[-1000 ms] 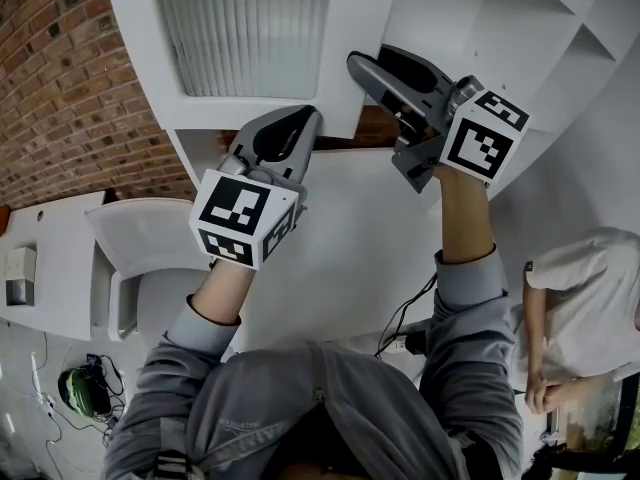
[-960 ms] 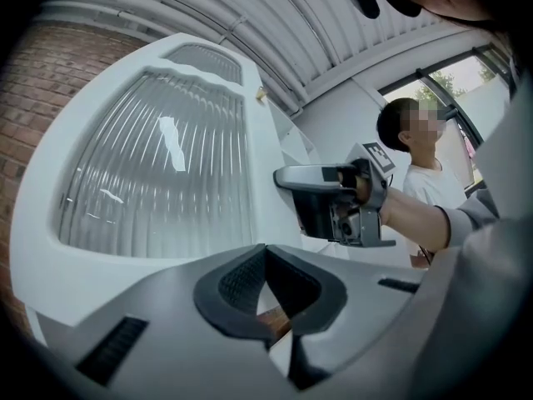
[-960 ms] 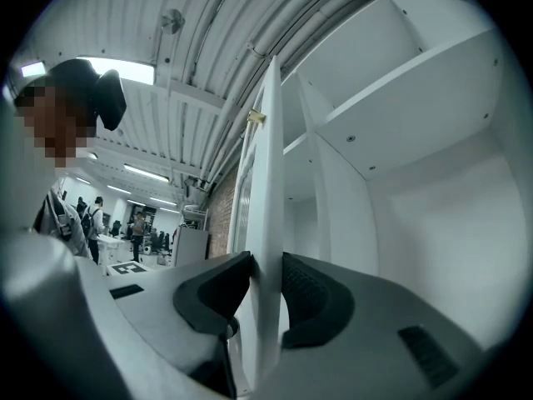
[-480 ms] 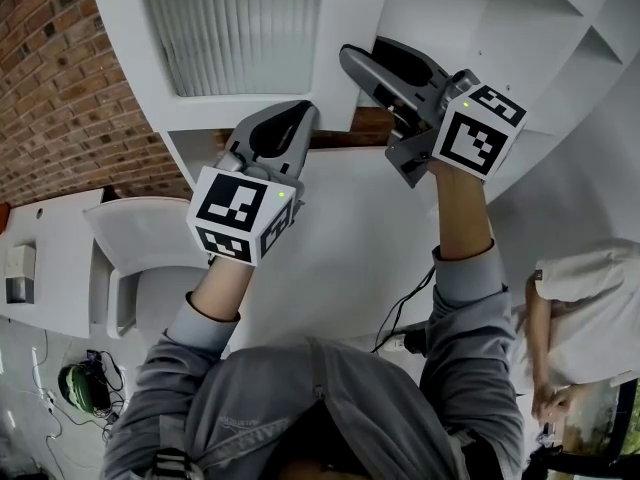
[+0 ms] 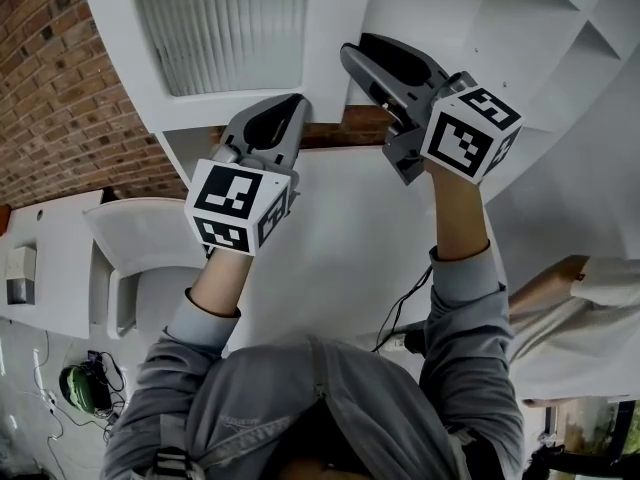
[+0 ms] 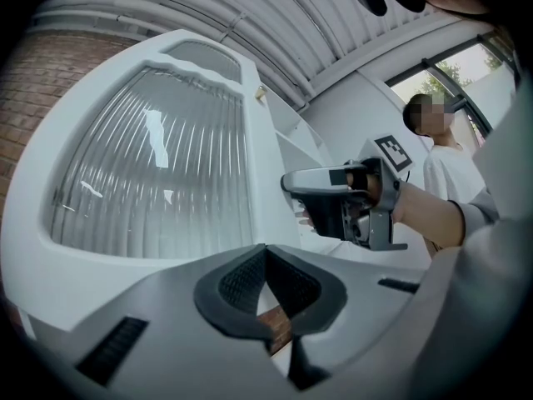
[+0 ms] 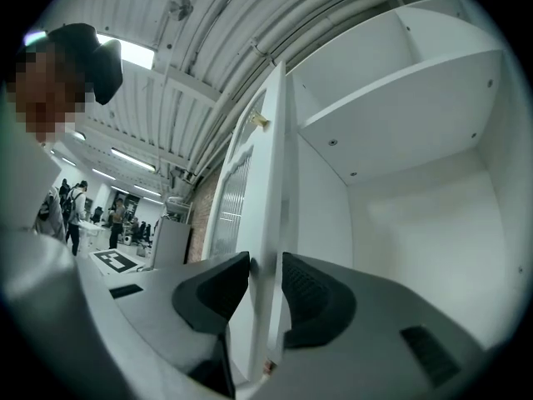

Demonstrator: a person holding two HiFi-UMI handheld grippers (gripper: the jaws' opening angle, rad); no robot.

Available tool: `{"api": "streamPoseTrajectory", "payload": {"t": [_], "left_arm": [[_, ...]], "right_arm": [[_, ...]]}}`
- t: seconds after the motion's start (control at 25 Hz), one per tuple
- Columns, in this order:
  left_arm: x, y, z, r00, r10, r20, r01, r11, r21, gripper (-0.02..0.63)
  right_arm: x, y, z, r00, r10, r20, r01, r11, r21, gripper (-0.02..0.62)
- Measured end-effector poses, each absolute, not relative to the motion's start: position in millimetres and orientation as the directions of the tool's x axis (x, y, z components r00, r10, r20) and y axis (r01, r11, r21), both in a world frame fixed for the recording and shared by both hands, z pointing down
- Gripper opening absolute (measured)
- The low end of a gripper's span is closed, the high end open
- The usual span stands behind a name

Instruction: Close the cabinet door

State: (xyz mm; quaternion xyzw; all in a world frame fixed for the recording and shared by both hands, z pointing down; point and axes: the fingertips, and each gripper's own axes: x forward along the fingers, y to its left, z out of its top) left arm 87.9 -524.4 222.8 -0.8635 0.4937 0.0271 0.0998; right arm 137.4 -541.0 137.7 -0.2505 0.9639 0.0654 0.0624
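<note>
The white cabinet door point(image 5: 335, 38) with a ribbed glass panel point(image 5: 240, 28) stands ajar in front of the open white cabinet point(image 5: 480, 28). My right gripper point(image 5: 355, 53) straddles the door's free edge point(image 7: 271, 182), one jaw on each face. Its jaws have just been opening; they stand open, and the pads point(image 7: 308, 294) sit close beside the edge. My left gripper point(image 5: 290, 108) is shut and empty, with its tip at the door's lower frame below the glass point(image 6: 150, 182). In the left gripper view its pads point(image 6: 266, 252) meet, and the right gripper point(image 6: 291, 182) shows at the door's edge.
A brick wall point(image 5: 50, 78) runs along the left. A white chair or unit point(image 5: 130, 238) stands at lower left, with a cable point(image 5: 400, 318) on the floor. A bystander point(image 5: 600, 278) is at the right edge. A cabinet shelf point(image 7: 400, 90) lies behind the door.
The bystander at the right has shifted mostly out of the head view. Both grippers keep nearly the same places at the door, drifting slightly up the picture.
</note>
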Motion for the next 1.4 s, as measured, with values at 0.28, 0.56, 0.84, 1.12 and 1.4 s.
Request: {"api": "streamPoseTrajectory", "payload": {"t": [0.28, 0.56, 0.84, 1.12, 1.4], "left_arm": [[86.1, -531.5, 222.6, 0.5, -0.854, -0.145, -0.864, -0.482, -0.144, 0.006], [85.2, -536.6, 222.2, 0.496, -0.857, -0.143, -0.867, -0.478, -0.139, 0.006], [81.3, -543.9, 223.5, 0.493, -0.859, -0.14, -0.869, -0.476, -0.138, 0.006], [78.9, -549.9, 221.8, 0.488, -0.861, -0.141, -0.871, -0.472, -0.134, 0.006], [81.7, -549.8, 223.1, 0.487, -0.861, -0.143, -0.872, -0.471, -0.132, 0.006]], "right_arm": [[147.2, -548.8, 144.9, -0.842, -0.52, -0.142, -0.535, 0.839, 0.097, 0.132], [153.3, -550.2, 150.8, -0.826, -0.548, -0.134, -0.561, 0.823, 0.086, 0.11], [153.5, -550.9, 154.9, -0.814, -0.565, -0.134, -0.577, 0.812, 0.081, 0.091], [155.1, -549.0, 160.0, -0.8, -0.587, -0.126, -0.597, 0.798, 0.075, 0.065], [166.5, -540.1, 170.0, -0.777, -0.616, -0.13, -0.624, 0.78, 0.037, 0.031]]}}
